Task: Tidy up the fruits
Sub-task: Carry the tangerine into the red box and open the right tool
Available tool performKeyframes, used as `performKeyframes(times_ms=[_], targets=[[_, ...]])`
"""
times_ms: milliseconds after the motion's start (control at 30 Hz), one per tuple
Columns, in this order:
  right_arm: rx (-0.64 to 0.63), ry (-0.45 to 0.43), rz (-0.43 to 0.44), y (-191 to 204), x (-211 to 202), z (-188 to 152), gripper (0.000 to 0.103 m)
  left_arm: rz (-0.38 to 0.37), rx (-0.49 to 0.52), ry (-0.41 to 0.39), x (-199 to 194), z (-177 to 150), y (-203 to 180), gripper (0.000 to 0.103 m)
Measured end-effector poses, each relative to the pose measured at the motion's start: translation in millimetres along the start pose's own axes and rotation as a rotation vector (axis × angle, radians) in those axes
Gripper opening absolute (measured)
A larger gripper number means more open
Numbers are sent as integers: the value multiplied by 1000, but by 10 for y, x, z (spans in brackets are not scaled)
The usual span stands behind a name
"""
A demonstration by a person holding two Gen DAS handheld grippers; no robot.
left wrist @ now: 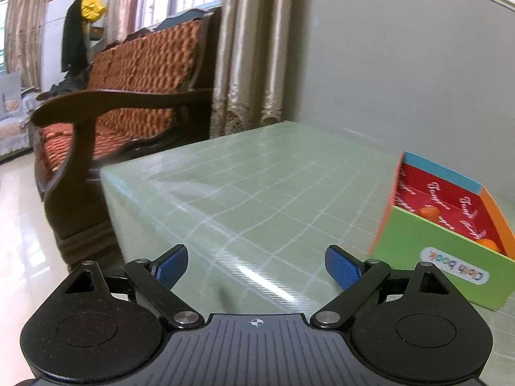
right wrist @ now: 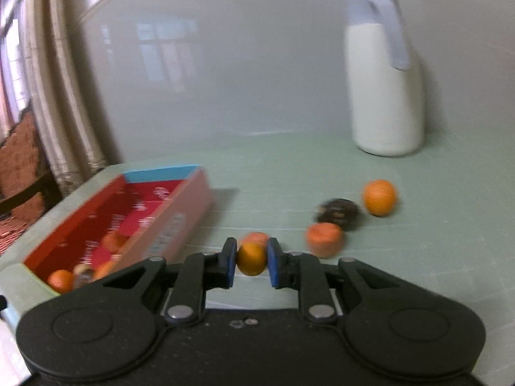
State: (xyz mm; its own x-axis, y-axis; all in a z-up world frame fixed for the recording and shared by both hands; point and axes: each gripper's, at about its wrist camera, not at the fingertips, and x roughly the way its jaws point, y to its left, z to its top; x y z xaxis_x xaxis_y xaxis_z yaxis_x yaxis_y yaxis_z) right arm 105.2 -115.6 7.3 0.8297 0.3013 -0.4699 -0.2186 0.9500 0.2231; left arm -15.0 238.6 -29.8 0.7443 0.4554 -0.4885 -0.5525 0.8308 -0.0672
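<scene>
Spread wide, left gripper fingers, nothing between the blue pads, over bare green table; colourful box just to the right, oranges inside. Clamped tight, right gripper fingers, on a small orange, pads pressing both sides. White jug at the back. Loose orange, halved orange and dark round thing on the table, right of the box.
</scene>
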Motion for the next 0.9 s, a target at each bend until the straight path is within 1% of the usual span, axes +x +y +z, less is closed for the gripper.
performKeyframes(times_ms=[200, 400, 600, 900], targets=[[-30, -9, 108, 359, 34, 80, 19, 37, -36, 15, 53, -6, 177, 92], [-88, 21, 185, 740, 173, 84, 19, 52, -68, 22, 75, -11, 304, 92], [-129, 66, 221, 1013, 319, 45, 19, 55, -94, 27, 87, -4, 366, 92], [-147, 97, 223, 1102, 412, 21, 19, 75, -126, 38, 120, -12, 449, 92]])
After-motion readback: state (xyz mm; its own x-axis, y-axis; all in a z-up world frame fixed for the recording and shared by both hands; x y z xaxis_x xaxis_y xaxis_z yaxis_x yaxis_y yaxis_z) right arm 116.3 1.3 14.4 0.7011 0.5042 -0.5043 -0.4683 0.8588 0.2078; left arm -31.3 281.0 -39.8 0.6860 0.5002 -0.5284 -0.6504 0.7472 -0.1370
